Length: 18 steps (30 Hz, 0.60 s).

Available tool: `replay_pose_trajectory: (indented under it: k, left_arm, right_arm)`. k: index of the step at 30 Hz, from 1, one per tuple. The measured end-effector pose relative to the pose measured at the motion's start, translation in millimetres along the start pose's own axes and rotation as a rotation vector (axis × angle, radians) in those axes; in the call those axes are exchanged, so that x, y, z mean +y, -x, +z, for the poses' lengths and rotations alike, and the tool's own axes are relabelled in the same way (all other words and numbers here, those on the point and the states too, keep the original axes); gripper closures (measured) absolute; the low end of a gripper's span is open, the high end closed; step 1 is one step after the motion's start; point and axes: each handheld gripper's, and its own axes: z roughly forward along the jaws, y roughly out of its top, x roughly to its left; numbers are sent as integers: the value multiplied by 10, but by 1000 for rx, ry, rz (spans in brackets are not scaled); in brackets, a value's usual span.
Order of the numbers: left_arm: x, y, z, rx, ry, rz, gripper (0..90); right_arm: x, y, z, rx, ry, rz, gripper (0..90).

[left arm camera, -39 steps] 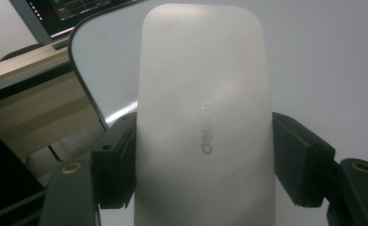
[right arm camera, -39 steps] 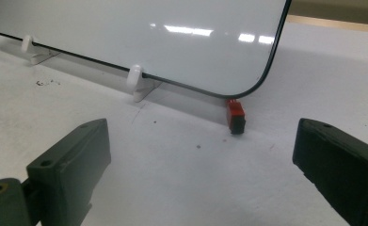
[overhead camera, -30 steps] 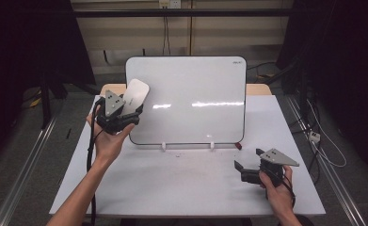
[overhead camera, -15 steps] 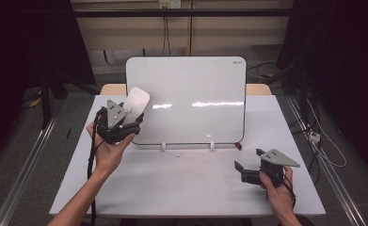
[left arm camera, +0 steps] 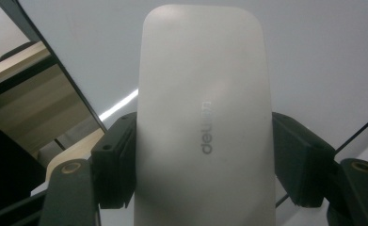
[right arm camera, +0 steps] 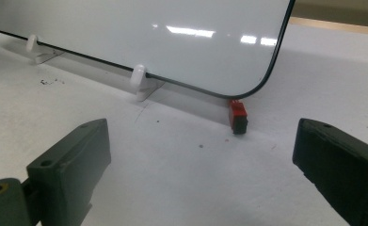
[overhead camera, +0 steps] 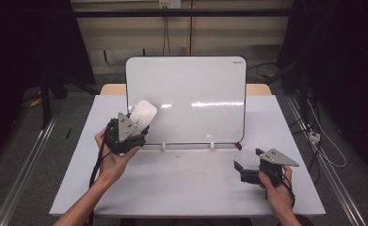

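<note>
Left gripper (overhead camera: 133,126) at left-centre of the high view, fingers (left arm camera: 118,162) clamped on both long sides of the white eraser (overhead camera: 142,113). The left gripper view confirms it: pads pressed flat on the eraser's edges, logo side facing the camera, whiteboard (overhead camera: 191,94) surface right behind it. The eraser sits over the board's lower-left corner; whether it touches the board I can't tell.

Right gripper (overhead camera: 247,172) at lower right, low over the worktop (overhead camera: 181,188), fingers wide apart with nothing between them. Its own view looks at the board's lower right corner, a small red-and-black block (right arm camera: 237,116) on the worktop just under that corner, and two white clip feet (right arm camera: 141,80) holding the board up.

Step in hand, my read: wiping the board, eraser at the bottom-left end of a pass. Board surface looks clean, only glare.

Next move calls for: keeping the eraser's flat face square to the tilted board, light pressure so the board doesn't tip off its feet. Right gripper could brace the board's edge if it rocks.
</note>
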Motion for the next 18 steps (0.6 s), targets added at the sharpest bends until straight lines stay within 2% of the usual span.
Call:
replay_pose_trajectory:
  k: [8,14,18]
  left_arm:
    - [-62,77,125,-10,-14,38,311]
    - [-127,130,241,-9,-45,62,311]
    - [-133,186,321,-10,-54,96,310]
  right_arm:
    - [1,1,-8,0,1,-1,48]
    - [0,0,-10,-1,0,-1,48]
    - [-1,-2,-8,1,-1,-1,48]
